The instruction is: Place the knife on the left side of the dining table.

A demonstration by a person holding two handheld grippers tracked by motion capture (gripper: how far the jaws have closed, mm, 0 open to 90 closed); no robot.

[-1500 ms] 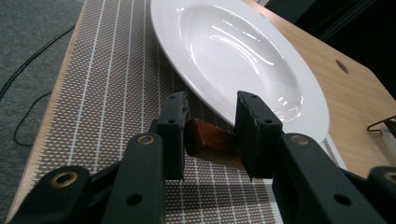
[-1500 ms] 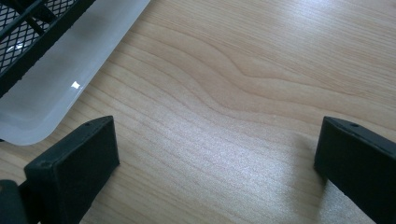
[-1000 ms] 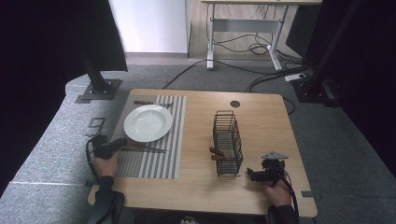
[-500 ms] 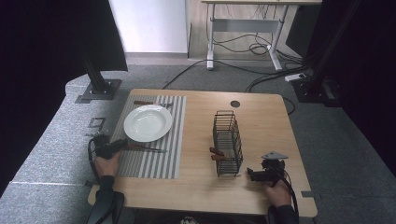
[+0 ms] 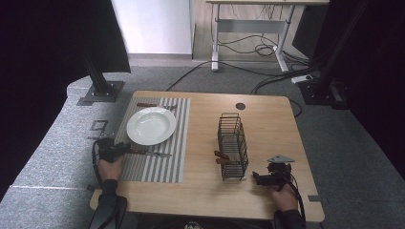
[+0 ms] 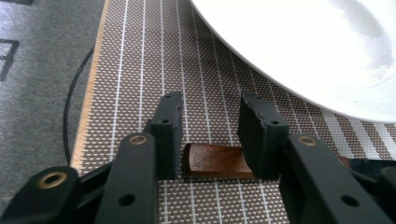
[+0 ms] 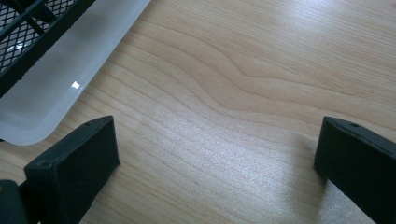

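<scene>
As the work stands: a place setting is being laid out on the brown-and-white striped woven placemat [image 5: 157, 167] at the left of the light wooden table [image 5: 267, 124], and I judge it about half done.
Plate: the round white ceramic plate [image 5: 151, 125] sits on the placemat, so that step looks finished.
Far side of plate: 1 wooden-handled utensil [image 5: 153, 105] lies flat on the placemat just beyond the plate; its kind is too small to tell.
Knife: the wooden-handled table knife [image 5: 150, 153] lies flat on the placemat just beside the plate's near rim, blade pointing toward the table's middle.
Left gripper: the left gripper [image 5: 125, 149] is low over the knife's handle [image 6: 215, 161]; its jaws have just been opening and stand narrow but loose, with a slit of placemat showing between one pad [image 6: 168, 135] and the handle's end, so I judge the knife released.
Right gripper: the right gripper [image 5: 258, 177] hovers over bare wood near the basket, jaws spread wide with nothing between them [image 7: 215, 140].
Basket: the tall black wire basket [image 5: 233, 143] stands on a clear plastic tray [image 7: 70, 70] at mid-table, well apart from the placemat.
Left to do: 2 brown wooden handles [image 5: 221, 157] poke from the basket's near end, so I judge those pieces are yet to be carried over.
</scene>
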